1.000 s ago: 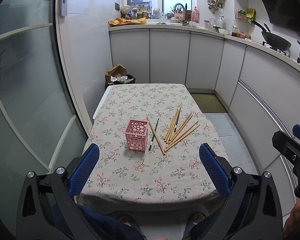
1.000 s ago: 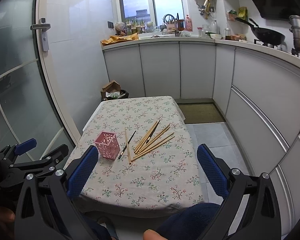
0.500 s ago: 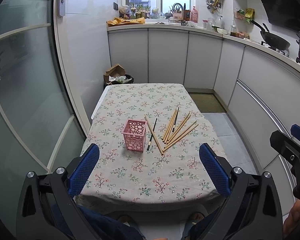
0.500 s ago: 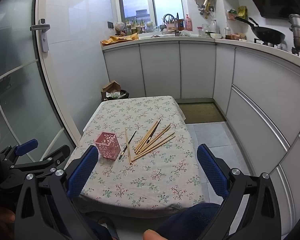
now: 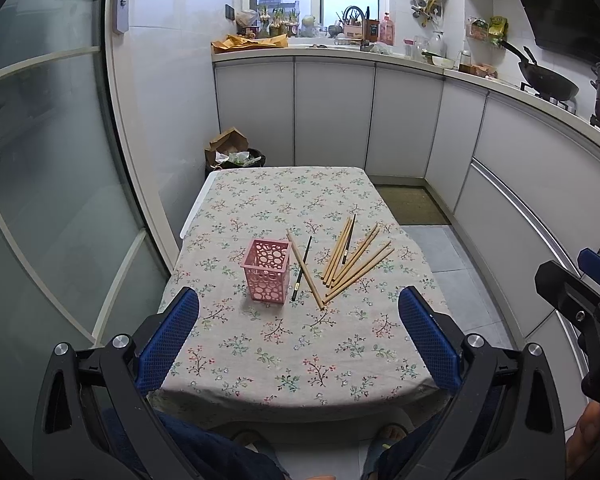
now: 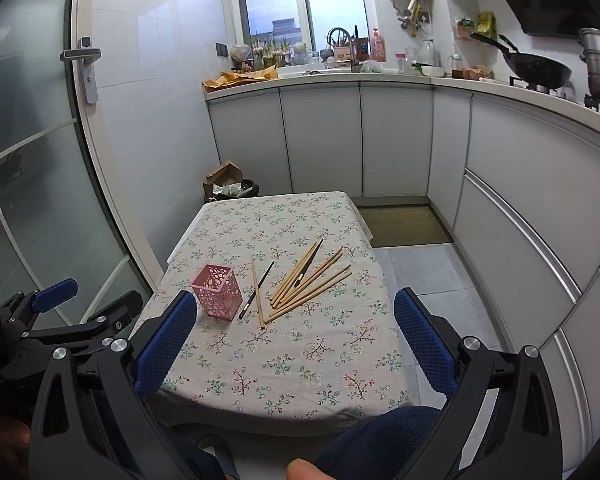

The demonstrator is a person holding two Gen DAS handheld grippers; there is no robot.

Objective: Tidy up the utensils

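Note:
A pink perforated holder (image 5: 265,269) stands empty on the floral tablecloth (image 5: 296,344); it also shows in the right wrist view (image 6: 217,289). Several wooden chopsticks (image 5: 354,258) lie fanned to its right, with one lone wooden chopstick (image 5: 305,269) and a dark chopstick (image 5: 302,268) nearer the holder. The same pile (image 6: 308,278) shows in the right wrist view. My left gripper (image 5: 298,340) is open and empty, held back above the table's near edge. My right gripper (image 6: 294,340) is open and empty, also above the near edge.
A frosted glass door (image 5: 40,184) stands close on the left. White cabinets (image 5: 332,116) run along the back and right. A bin with cardboard (image 5: 234,152) sits beyond the table's far left corner. The person's knees (image 6: 376,436) are under the near edge.
Both grippers have drawn back slightly, so the holder and chopsticks sit a little farther away. Nothing on the table has moved.

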